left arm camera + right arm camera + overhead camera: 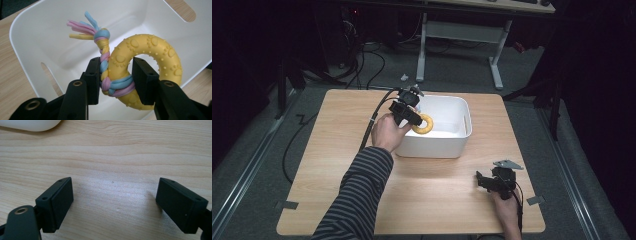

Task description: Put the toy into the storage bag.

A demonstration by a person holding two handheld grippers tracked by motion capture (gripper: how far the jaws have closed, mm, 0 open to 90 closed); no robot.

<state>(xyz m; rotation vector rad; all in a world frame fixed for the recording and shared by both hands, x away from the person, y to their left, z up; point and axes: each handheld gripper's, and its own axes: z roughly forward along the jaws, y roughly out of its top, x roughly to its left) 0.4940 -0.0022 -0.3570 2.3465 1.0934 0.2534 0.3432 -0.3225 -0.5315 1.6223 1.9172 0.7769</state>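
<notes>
A yellow rubber ring toy (150,52) with paw prints and a braided pink, blue and yellow rope (104,53) tied to it hangs over the white bin (32,37). My left gripper (116,80) is shut on the ring where the rope wraps it. In the high view the left gripper (414,117) holds the ring toy (424,125) above the left part of the white bin (459,145). My right gripper (484,181) rests near the table's front right corner, open, with bare wood between its jaws (113,200).
The wooden table (337,165) carries the bin at its middle back. A person's striped sleeve (357,200) reaches in from the bottom left. Cables (377,115) trail off the far left edge. A white desk frame (462,35) stands on the floor behind.
</notes>
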